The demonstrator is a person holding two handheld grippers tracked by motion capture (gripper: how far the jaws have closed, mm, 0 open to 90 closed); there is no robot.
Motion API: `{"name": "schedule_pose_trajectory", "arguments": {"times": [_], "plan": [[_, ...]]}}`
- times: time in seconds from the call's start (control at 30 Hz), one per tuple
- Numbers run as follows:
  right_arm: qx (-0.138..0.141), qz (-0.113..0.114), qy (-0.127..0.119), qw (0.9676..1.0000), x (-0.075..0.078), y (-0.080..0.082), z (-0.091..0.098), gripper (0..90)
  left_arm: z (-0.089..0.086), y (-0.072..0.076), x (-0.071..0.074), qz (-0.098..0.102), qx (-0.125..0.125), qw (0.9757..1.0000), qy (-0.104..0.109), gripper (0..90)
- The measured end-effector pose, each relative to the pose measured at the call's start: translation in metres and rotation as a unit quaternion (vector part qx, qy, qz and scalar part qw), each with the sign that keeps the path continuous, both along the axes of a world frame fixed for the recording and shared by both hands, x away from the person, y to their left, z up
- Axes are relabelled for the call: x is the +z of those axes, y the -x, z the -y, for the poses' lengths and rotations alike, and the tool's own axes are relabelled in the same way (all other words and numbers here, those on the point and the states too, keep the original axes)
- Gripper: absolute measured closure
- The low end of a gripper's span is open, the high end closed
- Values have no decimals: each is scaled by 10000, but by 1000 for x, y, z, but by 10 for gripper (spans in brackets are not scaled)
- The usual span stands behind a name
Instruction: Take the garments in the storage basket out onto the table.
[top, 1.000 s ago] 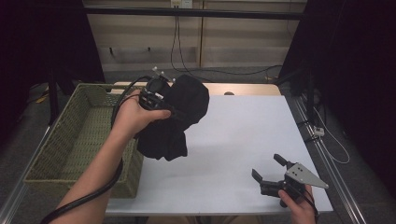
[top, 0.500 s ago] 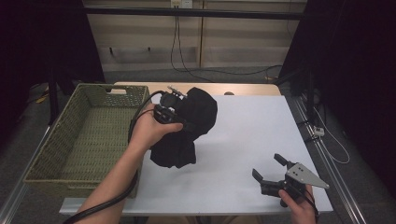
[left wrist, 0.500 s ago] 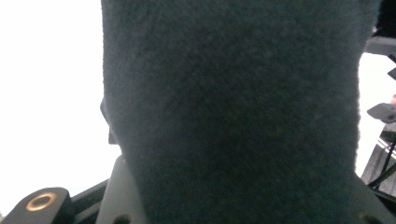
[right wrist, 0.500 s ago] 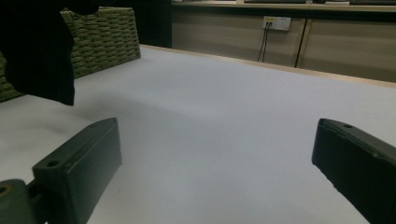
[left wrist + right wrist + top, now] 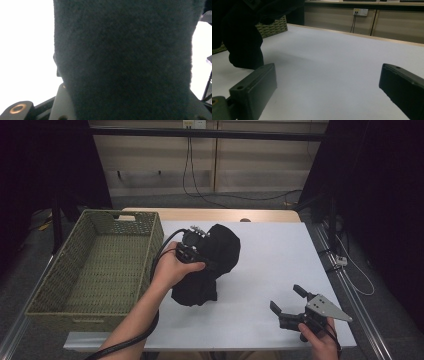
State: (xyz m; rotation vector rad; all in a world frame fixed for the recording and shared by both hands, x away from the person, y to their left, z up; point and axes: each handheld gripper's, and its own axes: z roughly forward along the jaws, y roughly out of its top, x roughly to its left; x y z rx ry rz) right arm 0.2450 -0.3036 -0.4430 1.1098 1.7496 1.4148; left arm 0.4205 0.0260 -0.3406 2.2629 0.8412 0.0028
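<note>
Cloth, black and fleecy (image 5: 207,262), hangs from the left gripper (image 5: 196,249), clamped between jaws that have just been easing apart; its lower end touches the white table (image 5: 280,250) beside the wicker basket (image 5: 95,265). The right gripper (image 5: 294,304) rests unclenched, holding nothing.

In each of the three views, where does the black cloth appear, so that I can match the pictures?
High view: the black cloth hangs from the left gripper at the picture's centre, its lower end on the white table.
Left gripper view: the cloth covers the middle, top to bottom.
Right gripper view: the cloth is at the upper left, touching the table.
Shared landmark: the green woven basket, beside the cloth.
</note>
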Motion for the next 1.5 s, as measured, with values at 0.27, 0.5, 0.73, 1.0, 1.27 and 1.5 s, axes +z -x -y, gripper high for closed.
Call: {"name": "schedule_pose_trajectory", "arguments": {"times": [0.27,0.5,0.73,1.0,1.27,1.5], "plan": [[28,7,24,10000,0,0,-1,6,6,-1,-15,209,108,9997,103,387],[46,34,59,10000,1,0,-1,6,2,-5,-22,606,250,9977,149,191],[78,18,114,9999,0,-1,-2,5,-5,-2,-22,706,290,9971,-55,97],[74,-27,162,9998,0,-3,-3,4,-18,4,-26,735,339,9967,-52,83],[81,-96,252,9996,-1,-7,-5,3,-32,11,-31,803,490,9956,-24,66],[51,-232,294,9993,1,-14,-10,4,-41,13,-39,842,578,9948,0,69]]}}
